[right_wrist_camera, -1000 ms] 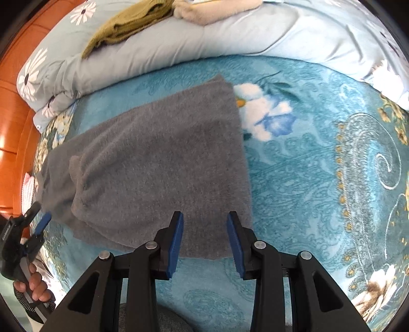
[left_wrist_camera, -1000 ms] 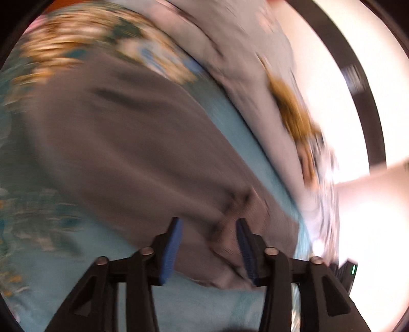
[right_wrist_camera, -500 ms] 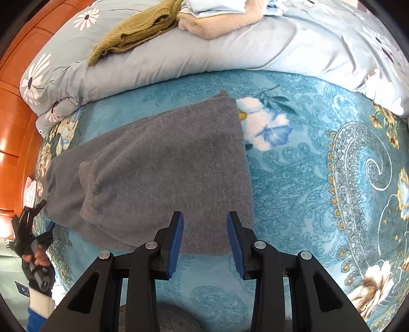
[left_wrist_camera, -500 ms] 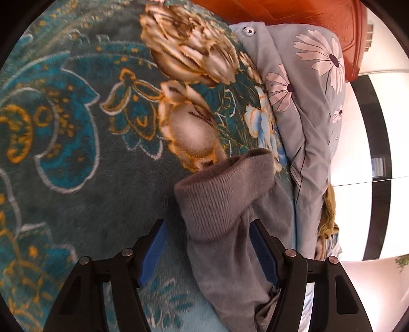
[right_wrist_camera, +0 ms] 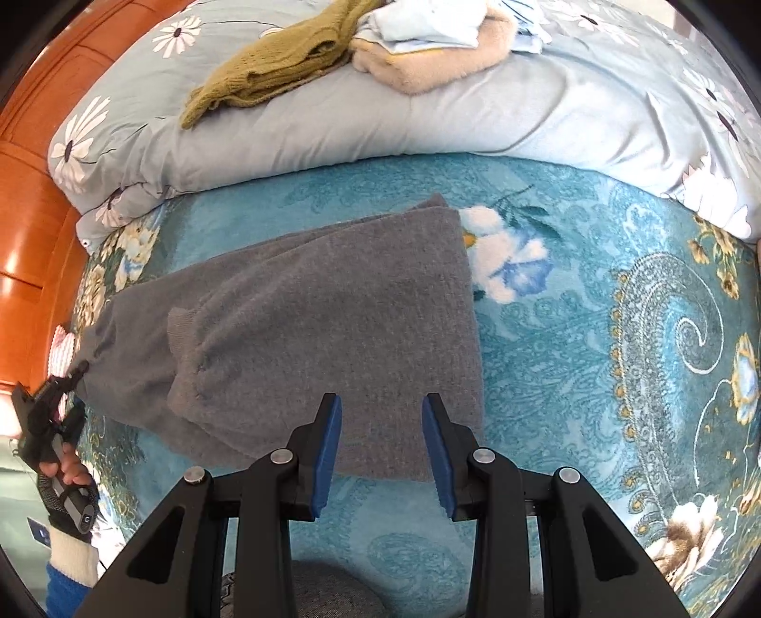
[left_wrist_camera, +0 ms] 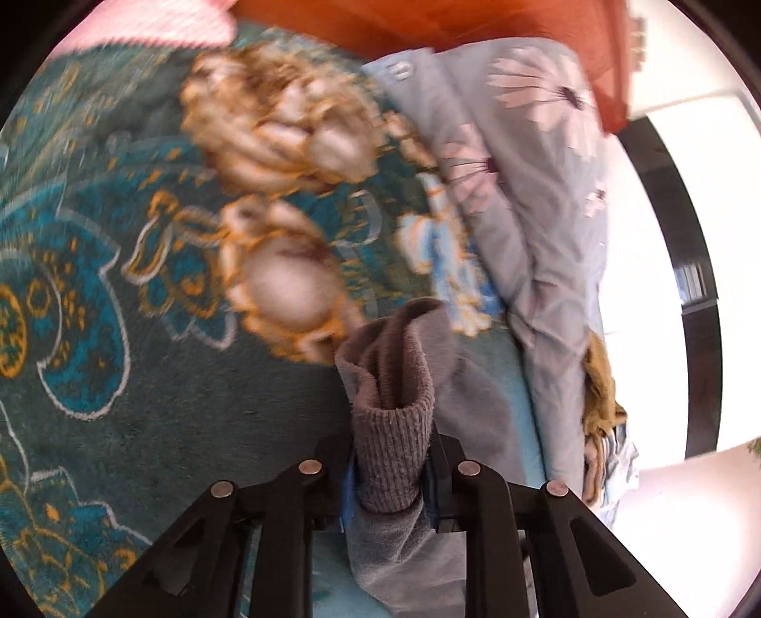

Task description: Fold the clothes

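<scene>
One cuff (left_wrist_camera: pixel 390 447) in L jaws, R view: folded sweater (right_wrist_camera: pixel 304 333)

Bed covered by a teal bedspread (right_wrist_camera: pixel 594 333) with paisley and flower print; an orange-brown wooden headboard (right_wrist_camera: pixel 28 228) stands along its left edge. A light blue quilt (right_wrist_camera: pixel 475 114) with daisy print lies bunched across the far side. On the quilt rest an olive knit garment (right_wrist_camera: pixel 276 62) and, just beside it, a beige fleece item (right_wrist_camera: pixel 437 62) with pale blue cloth (right_wrist_camera: pixel 428 21) on top.
</scene>
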A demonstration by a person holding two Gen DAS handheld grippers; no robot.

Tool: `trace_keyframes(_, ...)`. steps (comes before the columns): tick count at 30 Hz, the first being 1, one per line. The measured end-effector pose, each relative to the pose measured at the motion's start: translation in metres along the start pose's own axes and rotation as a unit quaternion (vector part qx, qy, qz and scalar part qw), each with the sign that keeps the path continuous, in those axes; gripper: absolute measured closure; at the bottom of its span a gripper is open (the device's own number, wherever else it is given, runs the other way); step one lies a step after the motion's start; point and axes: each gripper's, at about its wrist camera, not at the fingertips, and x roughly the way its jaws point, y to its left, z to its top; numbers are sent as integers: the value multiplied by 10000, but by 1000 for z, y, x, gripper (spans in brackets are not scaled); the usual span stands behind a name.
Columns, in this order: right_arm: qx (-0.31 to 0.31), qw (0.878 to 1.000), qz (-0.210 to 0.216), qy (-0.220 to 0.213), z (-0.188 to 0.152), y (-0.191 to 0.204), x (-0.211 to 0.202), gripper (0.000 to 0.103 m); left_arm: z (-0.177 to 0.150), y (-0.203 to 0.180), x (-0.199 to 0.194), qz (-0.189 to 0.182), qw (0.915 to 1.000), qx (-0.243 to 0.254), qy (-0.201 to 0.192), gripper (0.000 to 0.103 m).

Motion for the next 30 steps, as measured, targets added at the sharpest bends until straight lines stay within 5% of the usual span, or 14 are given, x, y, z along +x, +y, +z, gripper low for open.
trace_keyframes(7, -15, 9997, 160, -157, 2, -1, -11, 67, -22, -103, -38, -531, 9904, 1262, -185, 81)
trace_keyframes(15, 173, 9992, 255, -244, -4, -23, -20, 67, -82, -231, -29, -994, 9601, 2610, 124, 81)
trace_keyframes(22, 513, 9973, 368, -364, -5, -53, -24, 67, -183, -285, 35, -612, 9329, 3419, 951, 81)
trace_keyframes(26, 707, 9960, 406, -375, -9, -70, -21, 67, -233, -295, 71, -225, 9086, 3920, 1421, 80)
trace_keyframes(30, 849, 9948, 432, -348, -15, -83, -16, 67, -263, -292, 98, 85, 8952, 4040, 1878, 77)
